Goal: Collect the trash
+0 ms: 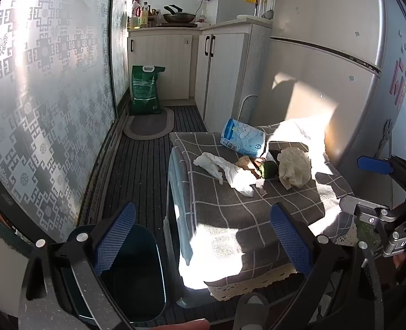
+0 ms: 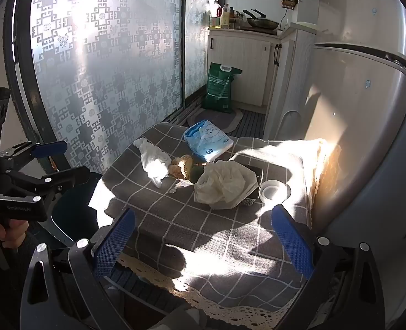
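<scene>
A small table with a grey checked cloth (image 1: 230,206) (image 2: 189,220) holds the trash: a white crumpled tissue (image 1: 225,170) (image 2: 153,162), brown and green food scraps (image 1: 258,165) (image 2: 187,167), a cream crumpled paper (image 1: 295,166) (image 2: 225,184) and a blue tissue pack (image 1: 242,137) (image 2: 208,140). A dark bin (image 1: 136,272) stands on the floor left of the table. My left gripper (image 1: 203,242) is open and empty above the table's near left edge and the bin. My right gripper (image 2: 203,242) is open and empty over the table's near edge.
A white tape roll (image 2: 274,189) lies on the table's right side. A fridge (image 1: 340,68) stands right of the table, patterned glass doors (image 1: 51,96) on the left. A green sack (image 1: 145,90) and a mat (image 1: 150,123) lie before white cabinets (image 1: 222,74).
</scene>
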`<move>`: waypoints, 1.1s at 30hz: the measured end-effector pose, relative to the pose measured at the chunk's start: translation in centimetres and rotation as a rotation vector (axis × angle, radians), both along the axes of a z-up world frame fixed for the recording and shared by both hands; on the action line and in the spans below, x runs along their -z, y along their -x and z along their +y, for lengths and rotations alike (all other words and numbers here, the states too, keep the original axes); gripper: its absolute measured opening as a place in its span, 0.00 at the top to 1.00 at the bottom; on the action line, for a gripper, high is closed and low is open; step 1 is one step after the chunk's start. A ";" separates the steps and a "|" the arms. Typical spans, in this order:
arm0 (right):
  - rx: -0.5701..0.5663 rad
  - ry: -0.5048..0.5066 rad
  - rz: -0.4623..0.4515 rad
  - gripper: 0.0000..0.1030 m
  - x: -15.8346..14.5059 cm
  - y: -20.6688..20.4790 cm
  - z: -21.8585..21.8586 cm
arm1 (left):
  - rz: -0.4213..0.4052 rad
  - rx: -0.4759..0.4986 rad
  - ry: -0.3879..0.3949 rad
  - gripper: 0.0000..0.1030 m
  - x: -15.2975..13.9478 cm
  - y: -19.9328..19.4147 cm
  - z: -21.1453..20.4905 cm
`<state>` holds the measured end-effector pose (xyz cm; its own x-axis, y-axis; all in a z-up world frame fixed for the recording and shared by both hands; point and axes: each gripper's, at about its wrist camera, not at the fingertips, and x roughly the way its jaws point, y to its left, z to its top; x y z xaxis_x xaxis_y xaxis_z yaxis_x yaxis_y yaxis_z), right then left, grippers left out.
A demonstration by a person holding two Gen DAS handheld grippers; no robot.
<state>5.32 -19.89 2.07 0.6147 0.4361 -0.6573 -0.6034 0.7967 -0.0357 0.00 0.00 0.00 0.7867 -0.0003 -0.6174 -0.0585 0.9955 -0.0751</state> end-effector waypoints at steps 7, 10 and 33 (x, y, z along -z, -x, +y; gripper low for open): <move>0.000 0.000 0.000 0.03 0.0 0.0 0.0 | 0.003 -0.001 0.001 0.03 0.0 0.0 0.0; -0.001 -0.002 0.002 0.03 0.1 -0.1 -0.1 | 0.004 -0.001 0.002 0.03 0.0 0.0 0.0; 0.008 -0.008 -0.005 0.03 -0.2 -0.2 -0.2 | 0.007 0.001 0.001 0.03 0.1 0.0 -0.2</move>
